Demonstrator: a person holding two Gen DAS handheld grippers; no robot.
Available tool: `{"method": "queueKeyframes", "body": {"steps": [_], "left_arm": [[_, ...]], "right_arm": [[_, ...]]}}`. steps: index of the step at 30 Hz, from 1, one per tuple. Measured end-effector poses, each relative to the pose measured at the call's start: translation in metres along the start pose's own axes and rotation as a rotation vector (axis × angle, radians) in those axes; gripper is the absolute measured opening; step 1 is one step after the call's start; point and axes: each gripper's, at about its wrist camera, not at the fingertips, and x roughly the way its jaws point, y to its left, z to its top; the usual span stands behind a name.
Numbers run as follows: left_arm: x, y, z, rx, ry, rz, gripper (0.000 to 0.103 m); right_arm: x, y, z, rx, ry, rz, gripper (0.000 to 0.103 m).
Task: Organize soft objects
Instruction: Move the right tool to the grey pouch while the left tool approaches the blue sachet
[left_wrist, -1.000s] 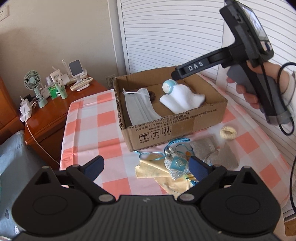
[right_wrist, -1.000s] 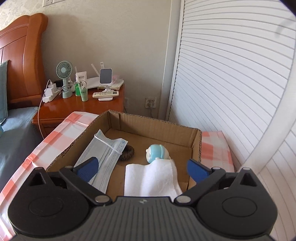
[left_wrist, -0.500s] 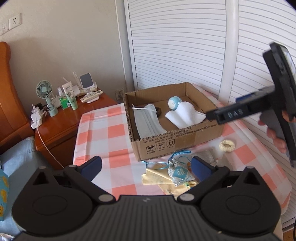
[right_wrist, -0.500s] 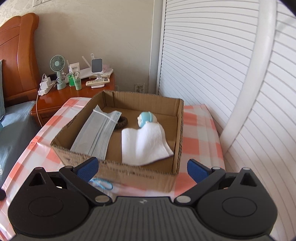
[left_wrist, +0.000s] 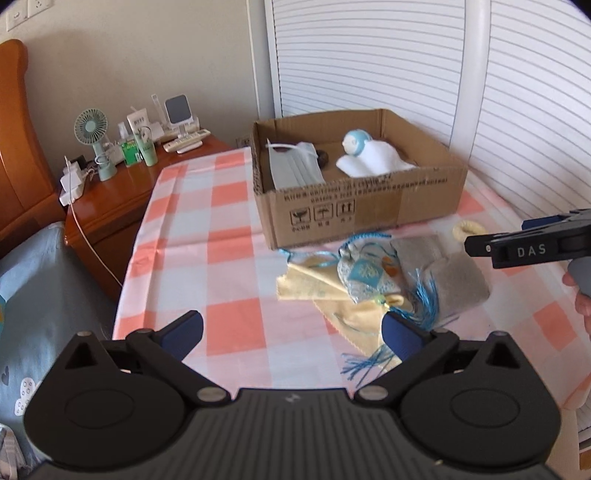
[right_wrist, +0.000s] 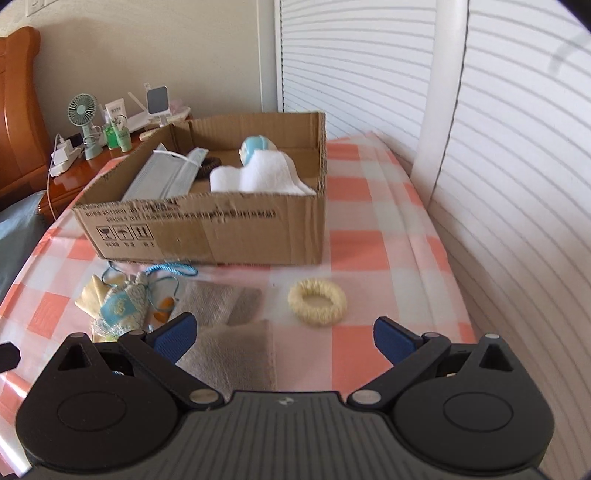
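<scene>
A cardboard box (left_wrist: 369, 201) (right_wrist: 229, 236) stands at the back of the checked table. Inside it lie a face mask (left_wrist: 293, 168) (right_wrist: 162, 177), a dark hair tie (right_wrist: 208, 164), and a white cloth (left_wrist: 380, 162) (right_wrist: 262, 177) draped over a blue-headed toy (right_wrist: 255, 146). In front of the box lie a blue tasselled sachet (left_wrist: 365, 277) (right_wrist: 122, 304), a yellow cloth (left_wrist: 314, 286), grey cloths (left_wrist: 443, 273) (right_wrist: 229, 332) and a cream fuzzy ring (left_wrist: 467, 229) (right_wrist: 317, 301). My left gripper (left_wrist: 291, 332) hangs open, empty, above the near table. My right gripper (right_wrist: 284, 338) is open and empty, low, just short of the ring and grey cloths.
A wooden nightstand (left_wrist: 122, 192) to the left carries a small fan (left_wrist: 92, 133), bottles, remotes and a charger. A bed with blue bedding (left_wrist: 29, 280) lies at the near left. White louvred doors (right_wrist: 480, 147) run along the table's right side.
My right gripper has pulled back from over the box and dropped low in front of it, towards the ring. My left gripper has drawn back and risen a little. Both stay open.
</scene>
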Motion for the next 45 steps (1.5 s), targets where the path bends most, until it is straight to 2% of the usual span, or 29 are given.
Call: {"method": "queueKeyframes", "body": {"steps": [7,17,26,34,36,39,41,43,45], "left_arm": [[0.012,-0.011,-0.008,0.018,0.028,-0.064,0.102],[0.031,-0.016,-0.007,0.034,0.06,-0.1,0.102],[0.041,-0.018,-0.004,0.036,0.083,-0.106,0.102],[0.044,-0.022,-0.001,0.048,0.083,-0.118,0.102],[0.044,-0.023,-0.001,0.049,0.085,-0.116,0.102],[0.045,-0.023,-0.001,0.046,0.086,-0.118,0.102],[0.045,-0.023,-0.001,0.047,0.086,-0.119,0.102],[0.045,-0.024,-0.001,0.049,0.087,-0.123,0.102],[0.045,-0.025,-0.001,0.052,0.085,-0.129,0.102]], "right_arm": [[0.017,0.001,0.003,0.048,0.02,-0.016,0.103],[0.041,0.016,0.006,-0.013,0.055,-0.041,0.103],[0.03,0.006,-0.019,-0.073,0.097,-0.055,0.103],[0.014,-0.012,-0.032,-0.12,0.086,-0.12,0.103],[0.007,-0.016,-0.032,-0.102,0.074,-0.09,0.103],[-0.006,-0.018,-0.033,-0.085,0.06,0.058,0.103],[-0.007,-0.015,-0.036,-0.098,0.083,0.146,0.103],[-0.006,-0.008,-0.041,-0.127,0.102,0.171,0.103],[-0.004,0.0,-0.047,-0.163,0.115,0.159,0.103]]}}
